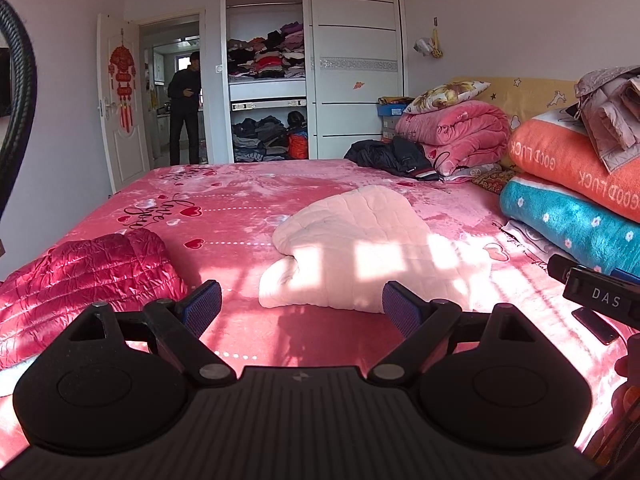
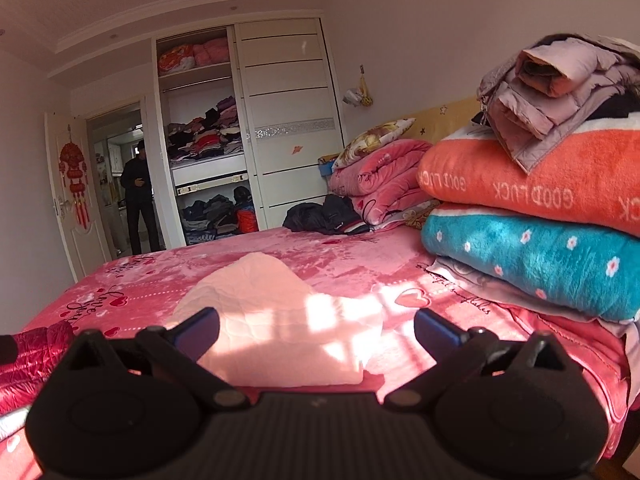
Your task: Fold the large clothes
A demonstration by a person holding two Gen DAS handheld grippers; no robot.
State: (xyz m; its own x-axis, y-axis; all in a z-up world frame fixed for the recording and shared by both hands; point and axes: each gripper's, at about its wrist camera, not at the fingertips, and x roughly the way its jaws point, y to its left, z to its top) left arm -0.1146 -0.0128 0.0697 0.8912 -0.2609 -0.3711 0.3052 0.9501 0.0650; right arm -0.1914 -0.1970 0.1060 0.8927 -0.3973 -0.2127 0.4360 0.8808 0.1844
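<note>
Pale pink quilted garment (image 1: 360, 248) (image 2: 276, 320) lay folded in a soft bundle on the pink heart-printed bedspread (image 1: 224, 208) (image 2: 344, 260), about mid-bed, partly in sunlight. Left gripper (image 1: 302, 306) hovered just short of its near edge, jaws spread wide, nothing held. Right gripper (image 2: 316, 330) likewise gaped wide and empty above the garment's near edge. Shiny crimson puffer jacket (image 1: 88, 280) (image 2: 32, 356) sat crumpled by the bed's left edge.
</note>
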